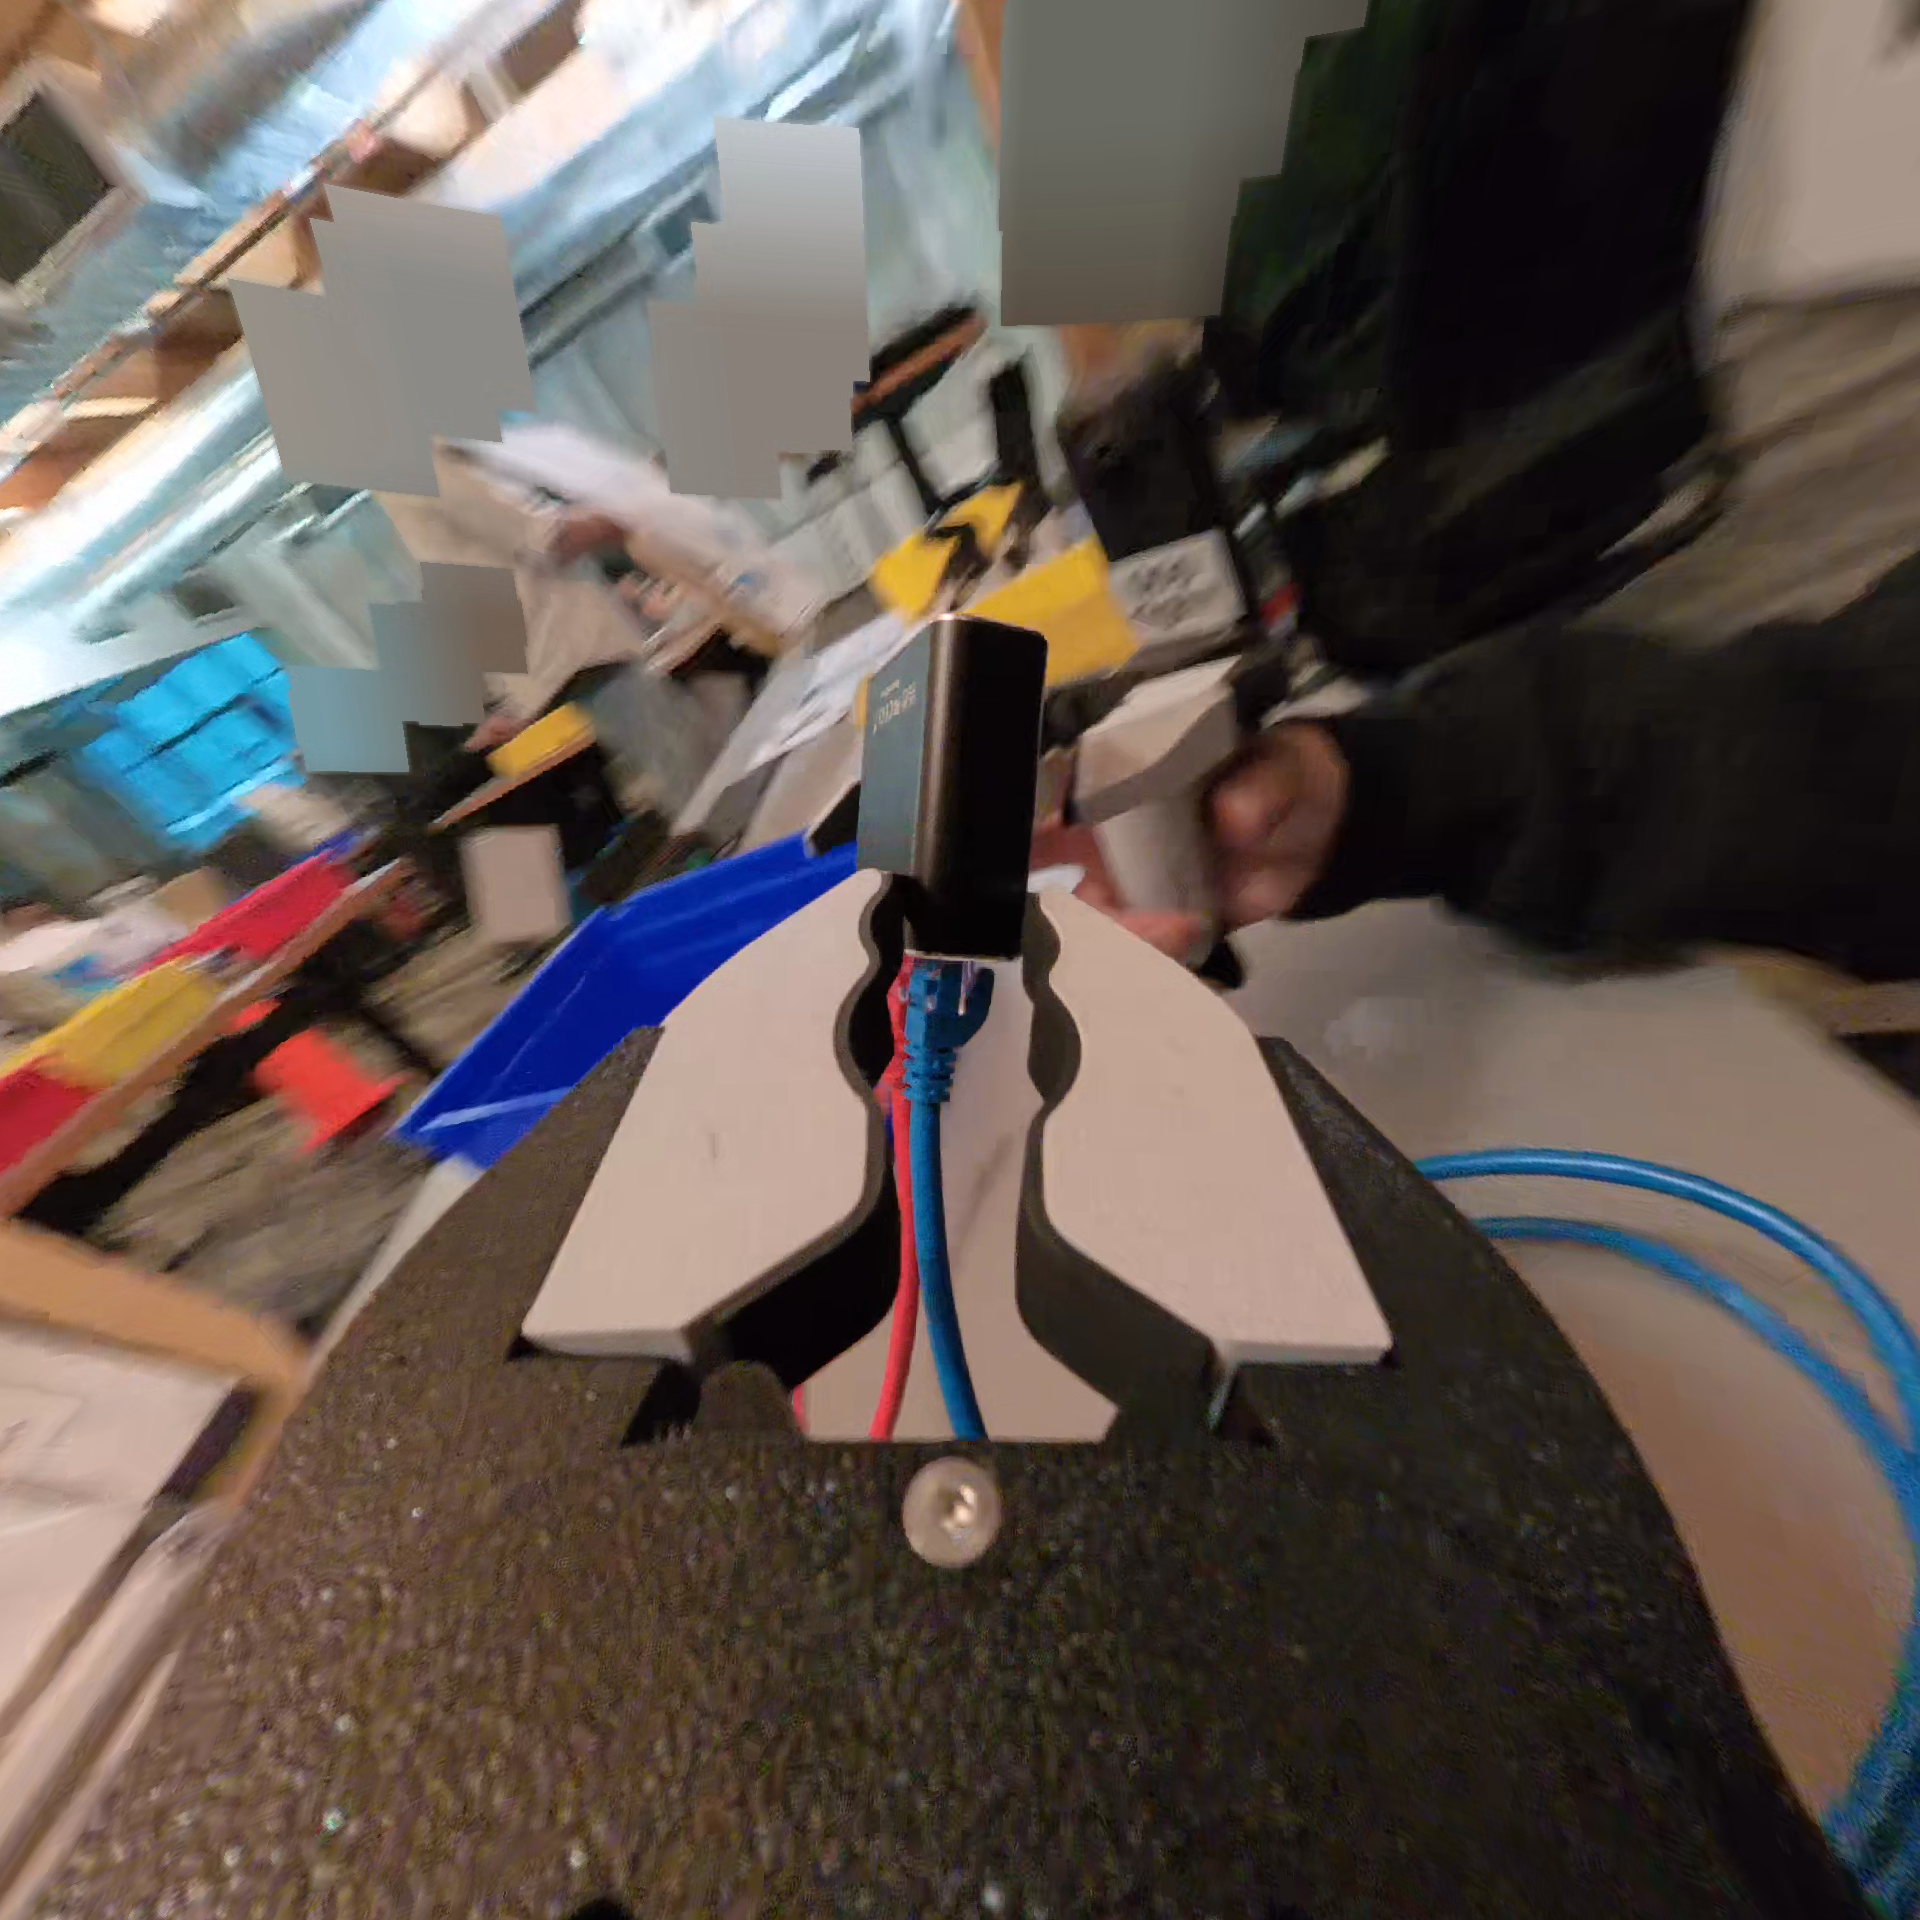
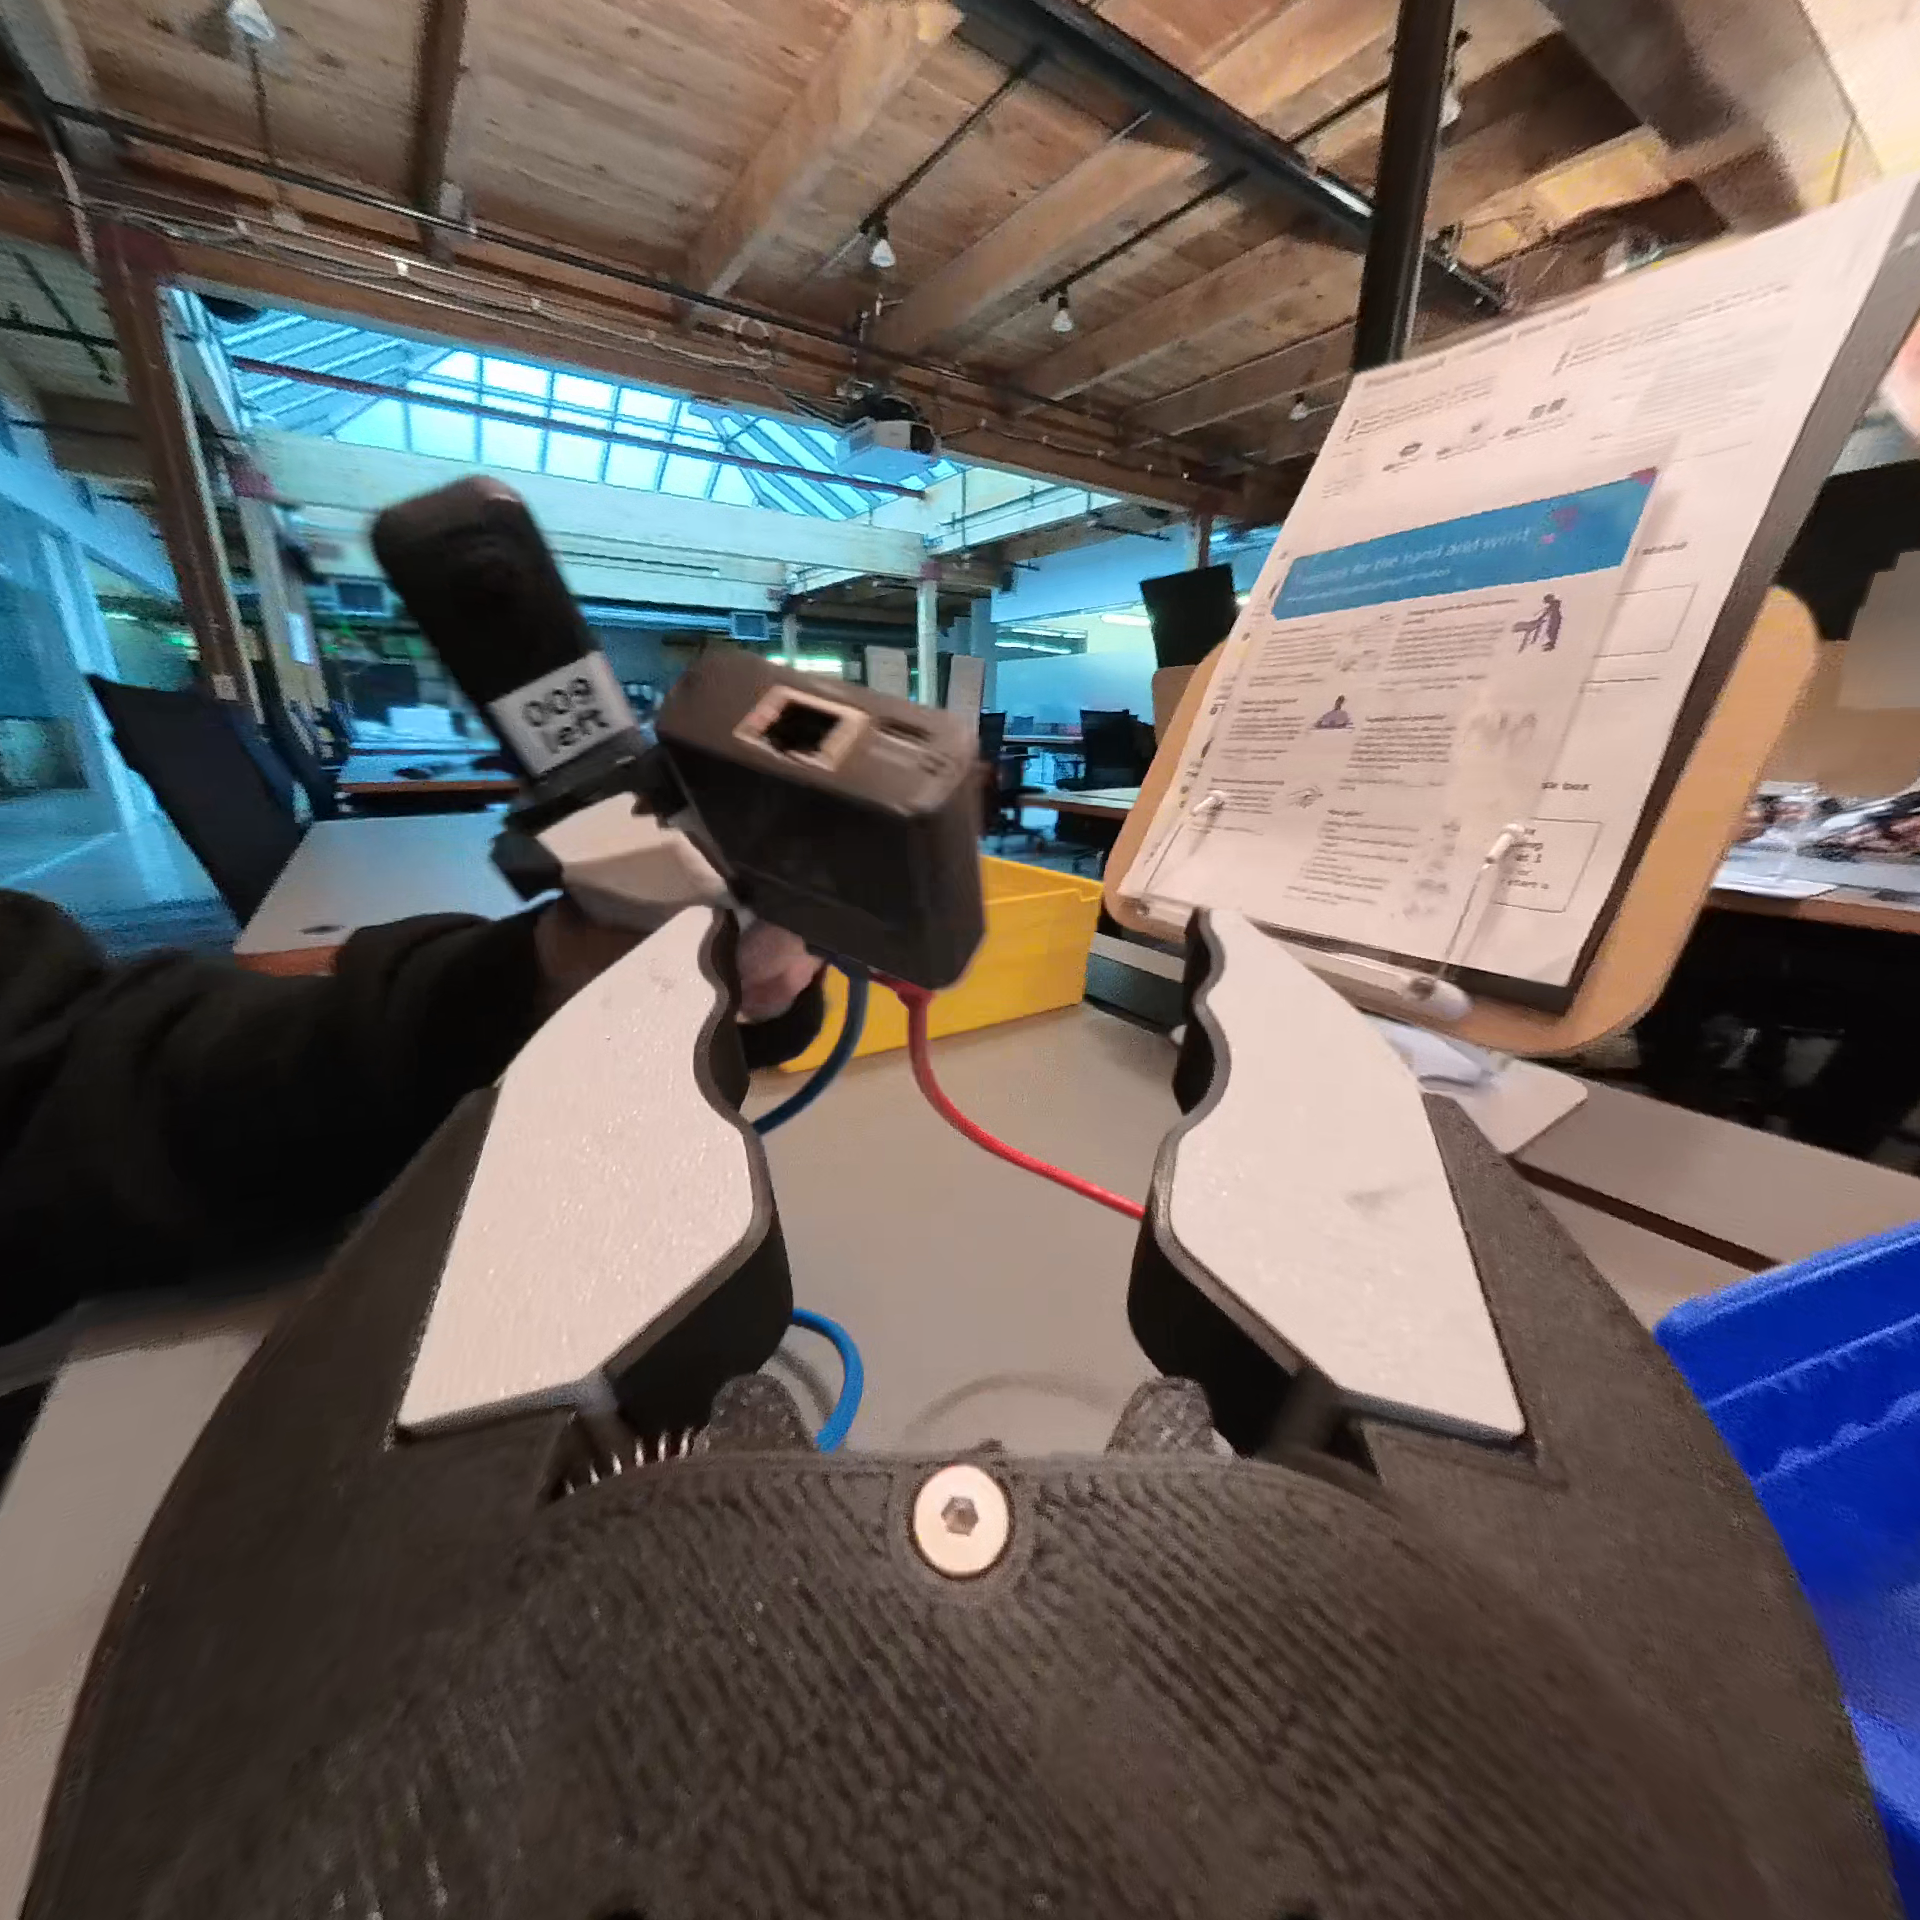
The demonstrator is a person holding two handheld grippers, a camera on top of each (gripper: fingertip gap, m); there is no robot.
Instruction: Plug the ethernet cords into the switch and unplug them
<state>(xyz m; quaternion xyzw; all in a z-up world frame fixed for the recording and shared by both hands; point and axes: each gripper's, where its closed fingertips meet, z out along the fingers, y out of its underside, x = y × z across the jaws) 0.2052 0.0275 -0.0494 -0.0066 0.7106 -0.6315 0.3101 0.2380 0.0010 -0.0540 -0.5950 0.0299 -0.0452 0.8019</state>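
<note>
In the left wrist view, the left gripper (image 1: 951, 914) is seen closed on the lower end of the switch (image 1: 951, 769), a small black box that is held upright in the air above the surface (image 1: 1403, 1049). Between the two fingers, the blue cord (image 1: 940, 1174) and the red cord (image 1: 902, 1195) are seen going up into the underside of the switch, so both appear to be plugged in. The blue cord makes loose loops on the surface at the right. In the right wrist view, the right gripper (image 2: 956, 1049) is held open and empty, near the switch (image 2: 831, 821) but apart from it, and one free port is shown on the switch's upper face. The switch is judged to be light and rigid, with smooth sides that may slip, so a firm hold on its flat faces is needed. The cords are judged soft and springy. Each should be taken at the stiff boot just below the plug, not on the thin cable, and the small latch clip is probably fragile. Open room is found above the surface in the middle. It is limited by a blue bin (image 2: 1808, 1455) at the near right, a tilted paper stand (image 2: 1434, 665) at the right, and a yellow bin (image 2: 1039, 935) farther behind the switch.
</note>
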